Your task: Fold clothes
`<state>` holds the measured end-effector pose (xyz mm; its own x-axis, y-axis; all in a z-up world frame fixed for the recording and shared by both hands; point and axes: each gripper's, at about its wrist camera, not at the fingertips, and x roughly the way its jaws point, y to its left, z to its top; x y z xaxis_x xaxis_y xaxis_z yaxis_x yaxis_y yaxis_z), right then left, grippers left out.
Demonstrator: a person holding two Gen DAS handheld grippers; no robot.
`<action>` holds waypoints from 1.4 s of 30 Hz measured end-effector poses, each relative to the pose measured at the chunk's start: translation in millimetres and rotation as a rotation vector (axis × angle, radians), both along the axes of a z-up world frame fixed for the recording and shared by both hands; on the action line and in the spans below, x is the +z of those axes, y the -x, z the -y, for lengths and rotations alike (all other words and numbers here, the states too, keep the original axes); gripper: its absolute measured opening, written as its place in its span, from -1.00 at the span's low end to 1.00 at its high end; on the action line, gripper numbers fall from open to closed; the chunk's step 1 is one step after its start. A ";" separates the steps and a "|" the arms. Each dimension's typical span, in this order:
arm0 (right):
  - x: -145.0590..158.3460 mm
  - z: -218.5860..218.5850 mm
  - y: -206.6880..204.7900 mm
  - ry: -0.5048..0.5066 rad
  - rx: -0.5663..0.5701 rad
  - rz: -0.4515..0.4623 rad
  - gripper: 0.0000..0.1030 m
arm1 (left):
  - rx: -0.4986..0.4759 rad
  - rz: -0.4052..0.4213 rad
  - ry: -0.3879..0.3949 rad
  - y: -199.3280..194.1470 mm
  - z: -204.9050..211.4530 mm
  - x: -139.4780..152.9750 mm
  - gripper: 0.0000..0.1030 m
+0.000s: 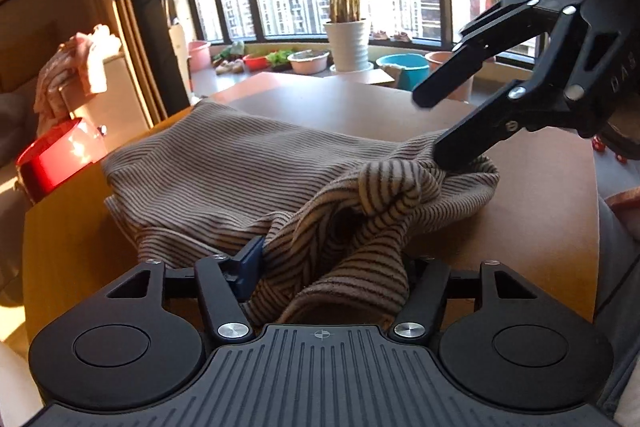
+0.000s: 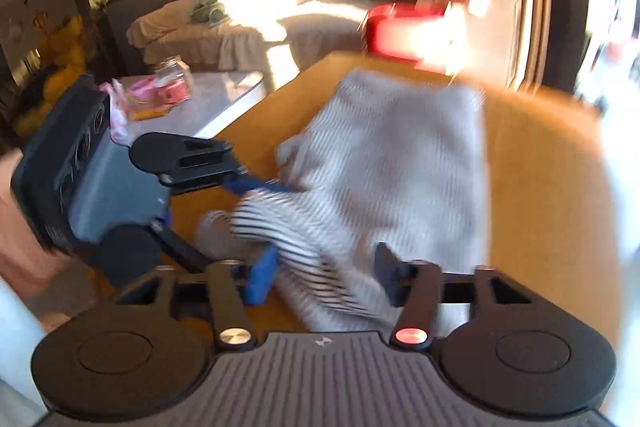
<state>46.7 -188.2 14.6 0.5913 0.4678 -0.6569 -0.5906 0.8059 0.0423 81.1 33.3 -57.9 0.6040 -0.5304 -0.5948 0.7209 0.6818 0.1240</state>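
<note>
Left gripper (image 1: 332, 259): jaws about half closed on a bunched fold of the striped top (image 1: 224, 167). Fabric fills the gap, sits against the blue pad (image 1: 250, 265) of one finger and drapes over the other finger, hiding it. Reads as a pinch on the cloth.

Right gripper (image 1: 434, 129): jaws wide apart, nothing clamped. In the left wrist view it comes in from the upper right, angled down. Upper finger is in free air. Lower finger's tip touches the rumpled edge of the top at its right end. The right wrist view is motion-blurred: cloth lies in the gap between the two fingers, but I see no pad pressing on it.

Striped top: on the wooden table (image 1: 532, 227), roughly mid-surface. Far part lies flat and smooth, looks like a doubled layer with a straight folded edge on the left. Near part is crumpled, twisted into a ridge running from the left gripper toward the right gripper's lower finger. Fine brown and cream stripes on the flat part, bolder dark stripes on the crumpled part.

Around it:
- red box (image 1: 56, 159) just past the table's left edge, sunlit
- pink cloth (image 1: 80, 63) heaped on a white unit behind the box
- potted plant (image 1: 347, 43) at the window, plastic basins along the sill
- glass jar (image 2: 170, 75) on a low pale side table, well clear of the top

Table surface around the top is bare wood.
</note>
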 end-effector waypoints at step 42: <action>32.0 33.6 -5.7 -0.096 0.005 0.256 -0.51 | 0.004 -0.348 0.341 -31.3 -31.7 66.0 -0.11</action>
<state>52.4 -221.8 46.6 0.7296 0.5241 -0.4394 -0.5962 0.8022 -0.0330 112.4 65.1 8.2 0.4024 -0.7283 -0.5546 0.6772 0.6445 -0.3550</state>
